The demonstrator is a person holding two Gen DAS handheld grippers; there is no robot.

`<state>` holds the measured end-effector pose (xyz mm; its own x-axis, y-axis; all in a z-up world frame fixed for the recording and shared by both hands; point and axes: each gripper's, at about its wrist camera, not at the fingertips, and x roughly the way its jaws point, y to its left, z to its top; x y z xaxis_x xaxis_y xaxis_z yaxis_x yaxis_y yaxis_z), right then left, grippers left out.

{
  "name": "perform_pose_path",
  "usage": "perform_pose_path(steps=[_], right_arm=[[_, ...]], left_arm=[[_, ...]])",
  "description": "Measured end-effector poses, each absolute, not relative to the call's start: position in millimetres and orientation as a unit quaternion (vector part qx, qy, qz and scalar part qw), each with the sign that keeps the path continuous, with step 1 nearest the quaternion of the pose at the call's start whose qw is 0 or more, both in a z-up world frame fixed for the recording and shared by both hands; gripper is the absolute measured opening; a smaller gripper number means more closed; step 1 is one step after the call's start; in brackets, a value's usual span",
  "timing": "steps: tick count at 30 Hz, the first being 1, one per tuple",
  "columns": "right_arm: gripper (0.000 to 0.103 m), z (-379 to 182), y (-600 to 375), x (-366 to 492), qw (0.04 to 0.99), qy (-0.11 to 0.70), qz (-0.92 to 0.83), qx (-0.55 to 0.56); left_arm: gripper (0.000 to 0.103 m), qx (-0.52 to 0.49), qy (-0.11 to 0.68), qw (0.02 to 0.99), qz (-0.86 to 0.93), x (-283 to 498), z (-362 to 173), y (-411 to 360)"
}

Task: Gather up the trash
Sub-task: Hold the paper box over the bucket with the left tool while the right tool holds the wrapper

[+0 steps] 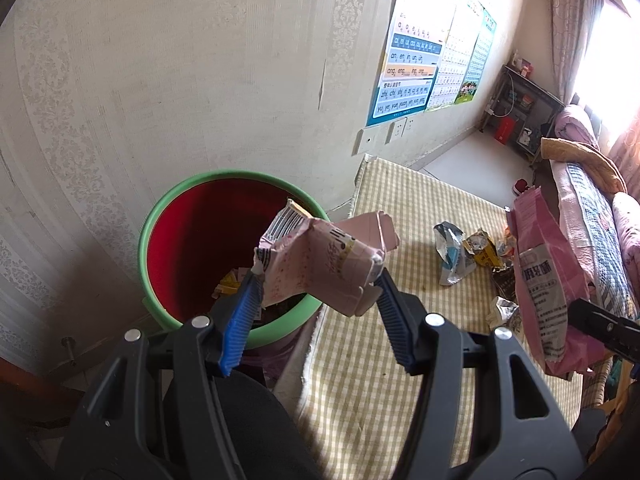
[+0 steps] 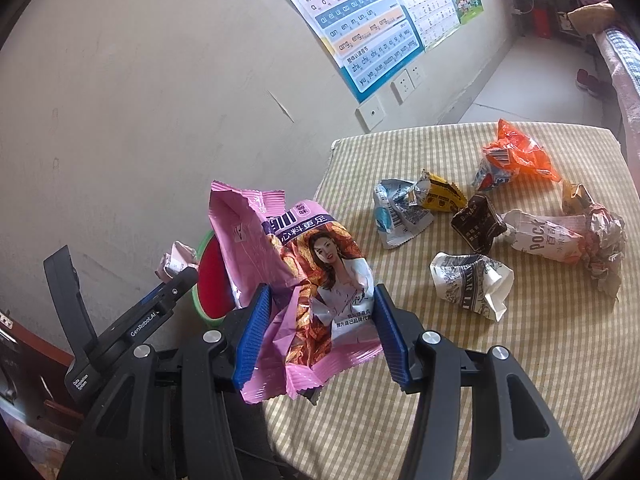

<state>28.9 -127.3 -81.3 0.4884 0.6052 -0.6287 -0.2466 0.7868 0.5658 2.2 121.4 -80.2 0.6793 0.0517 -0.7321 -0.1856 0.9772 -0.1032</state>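
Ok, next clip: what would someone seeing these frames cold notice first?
Probably the crushed pink carton pinched in the left tongs, held over the rim of the green-rimmed red bin by the wall. Next, the pink snack bag with a printed portrait, gripped in the right tongs above the checked tablecloth. Behind it, crumpled wrappers lie scattered across the cloth.
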Motion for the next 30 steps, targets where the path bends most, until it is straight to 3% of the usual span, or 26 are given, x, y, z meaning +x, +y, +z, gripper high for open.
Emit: perform_pose_path(steps=[30], right_arm=[[0.051,-74.6,-59.9,44.9,0.811,0.454,0.318,0.186]], left_arm=[[0.056,-0.102,0.392,0.906,0.119,-5.3,-85.9,177.5]])
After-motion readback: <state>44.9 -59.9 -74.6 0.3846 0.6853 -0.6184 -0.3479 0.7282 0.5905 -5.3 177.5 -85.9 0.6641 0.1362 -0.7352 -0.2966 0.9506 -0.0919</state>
